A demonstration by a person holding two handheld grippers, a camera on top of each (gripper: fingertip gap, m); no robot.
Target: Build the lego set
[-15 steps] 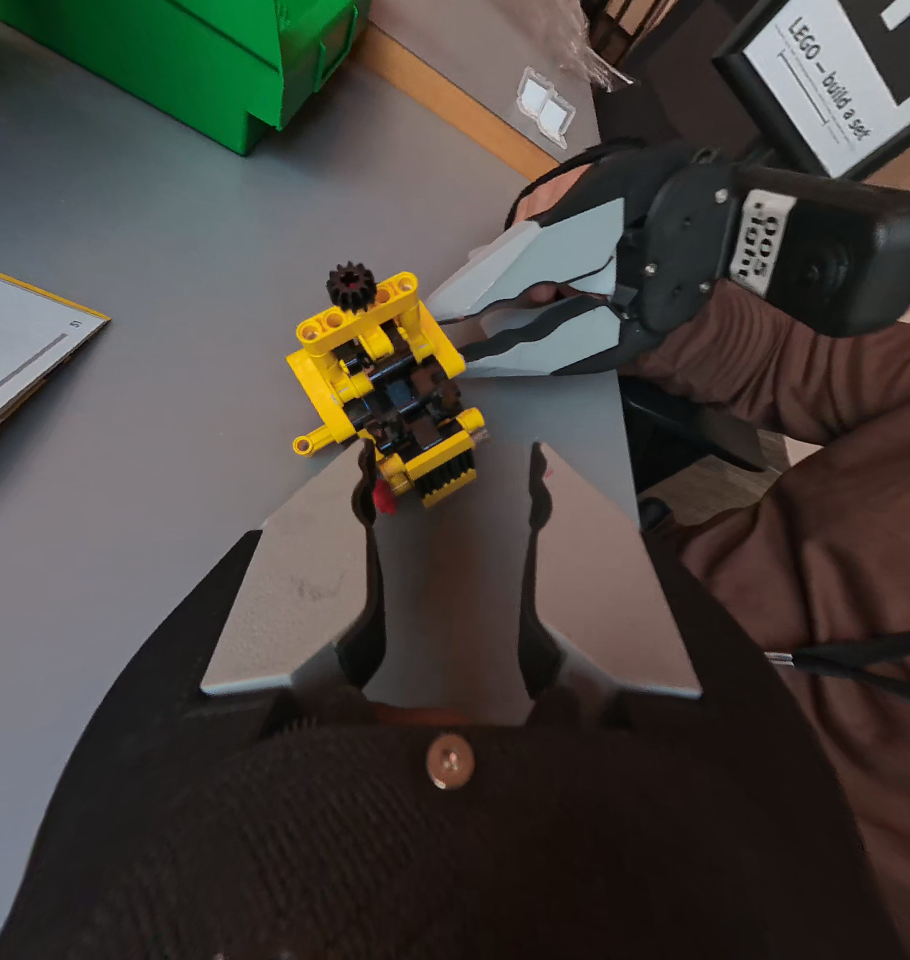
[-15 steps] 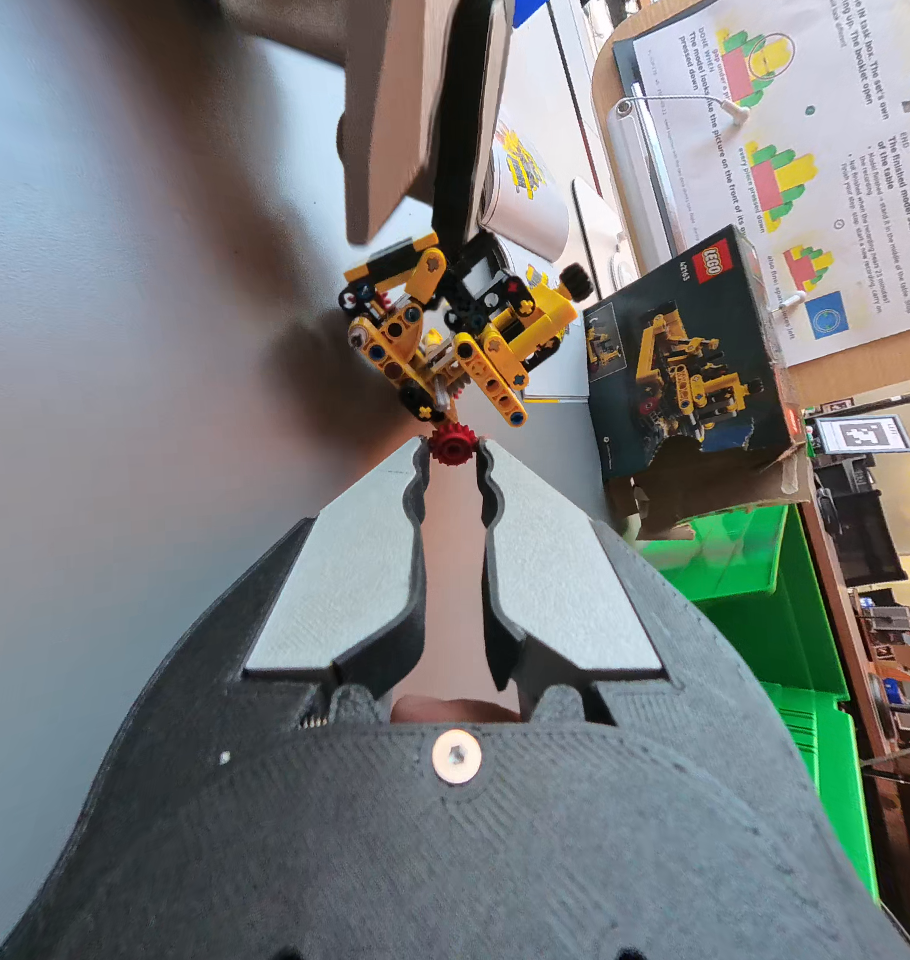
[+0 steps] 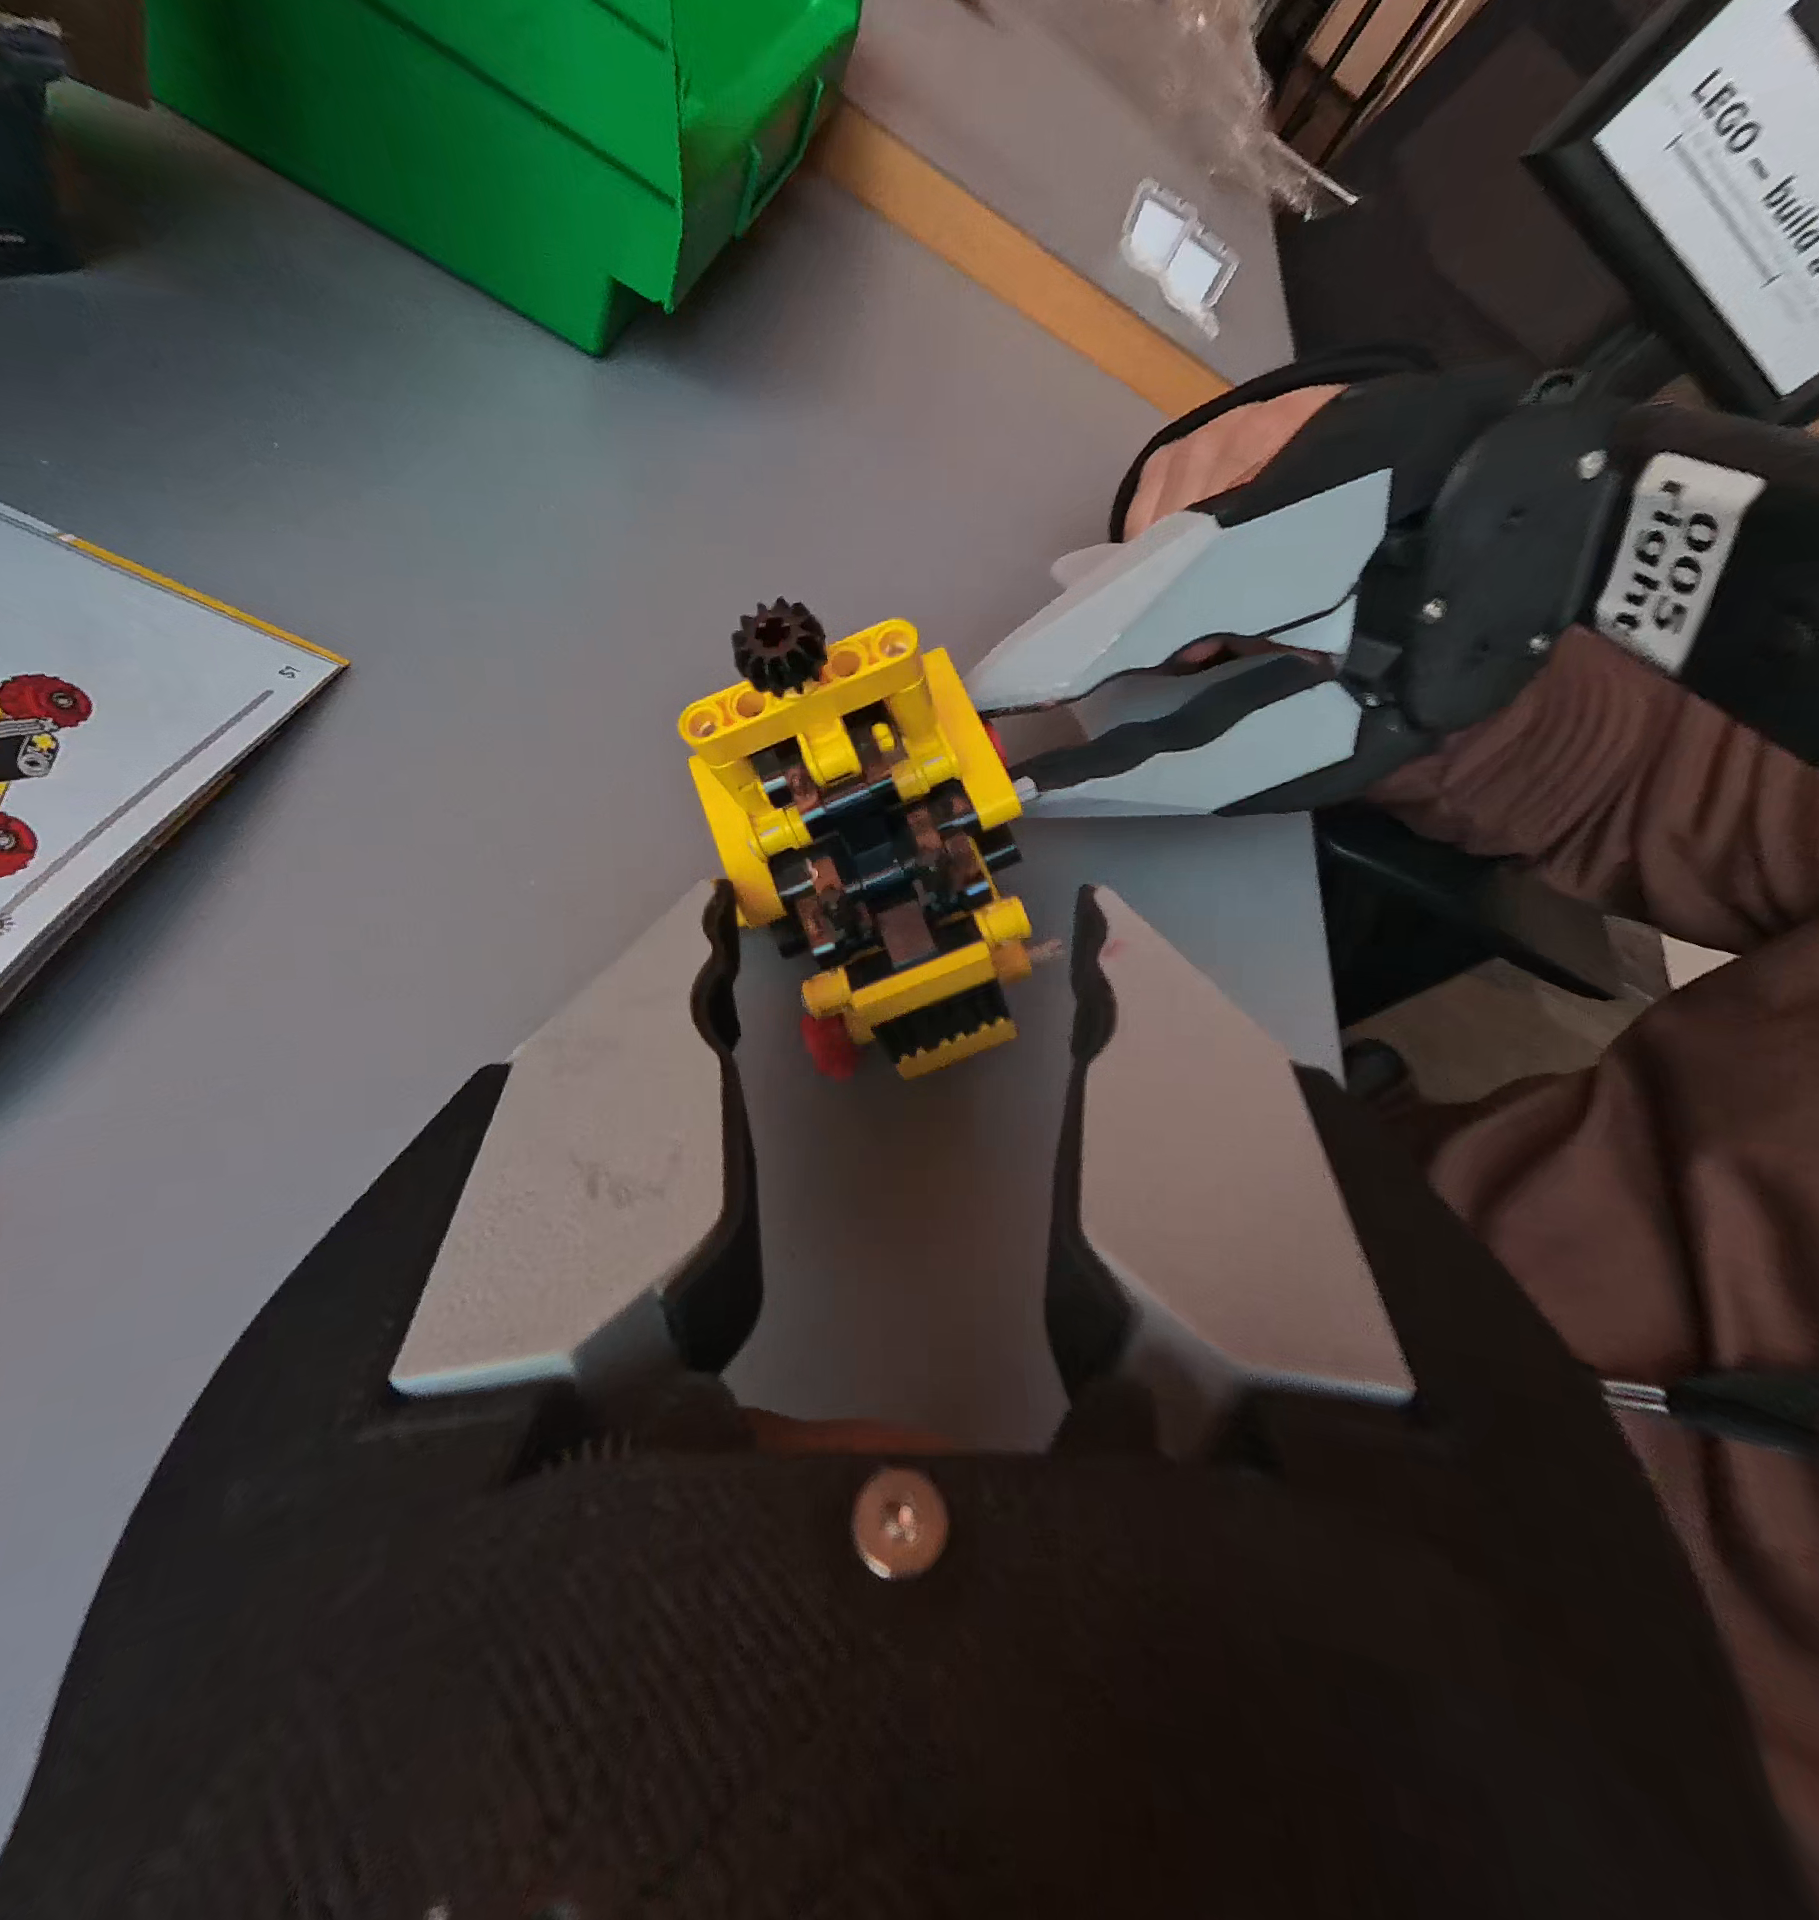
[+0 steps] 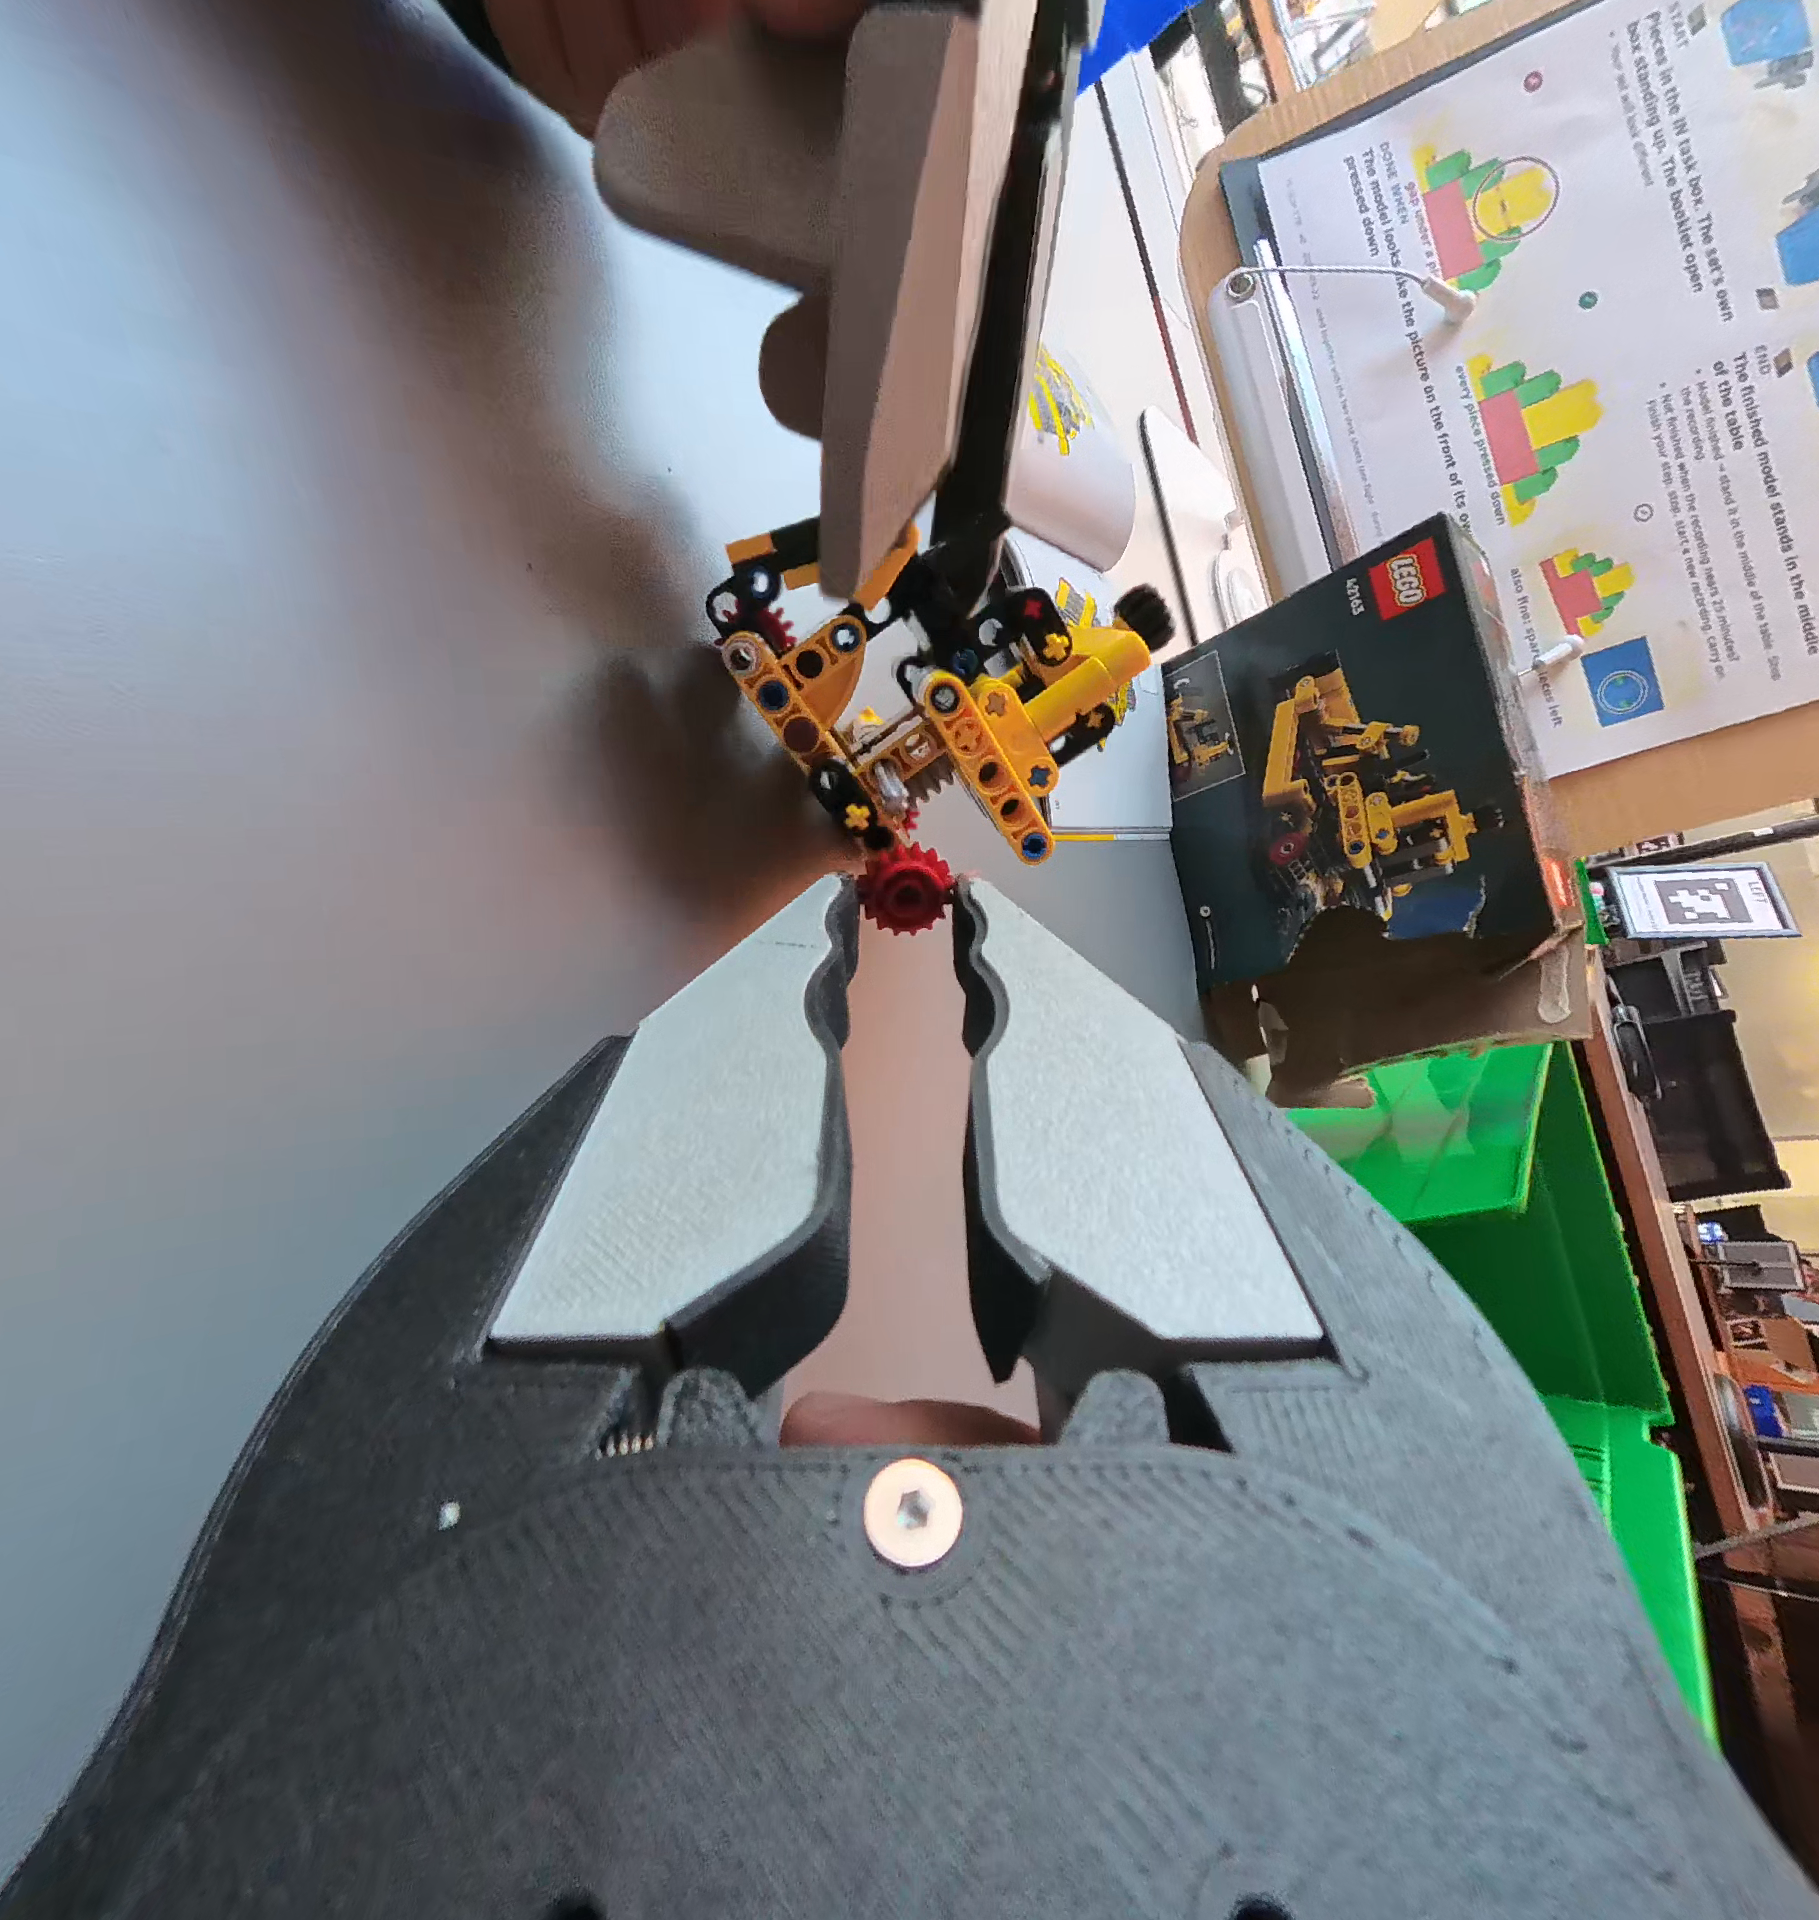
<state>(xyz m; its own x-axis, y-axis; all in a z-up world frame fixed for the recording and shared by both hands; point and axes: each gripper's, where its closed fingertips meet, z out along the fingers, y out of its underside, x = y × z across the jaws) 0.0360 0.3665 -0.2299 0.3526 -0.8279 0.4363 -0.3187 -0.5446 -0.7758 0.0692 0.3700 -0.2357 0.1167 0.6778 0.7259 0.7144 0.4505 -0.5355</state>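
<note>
The right gripper [image 4: 905,899] is clamped on a small red gear [image 4: 900,891], pinched between its 2 fingertips. The gear sits right at the lower end of the yellow and black lego model [image 4: 926,707], touching or almost touching it; the exact contact is hard to tell. In the left wrist view this gripper comes in from the right, its tips against the model's side.

The left gripper [image 3: 900,914] has its fingers apart, 1 on each side of the near end of the model [image 3: 863,821]. The left finger looks to be against the model's yellow side, while the right finger stands a little clear of it. A black gear [image 3: 778,646] sits at the model's far end, and a red piece [image 3: 830,1042] shows at its near corner.

The model is on or just above the grey worktop [image 3: 417,582]; which one I cannot tell. To the left lies an open instruction booklet [image 3: 84,790]. A green bin [image 3: 489,145] stands at the far edge. In the right wrist view the set's dark box [image 4: 1362,758] stands beyond the model, beside a printed sheet [image 4: 1611,343].
</note>
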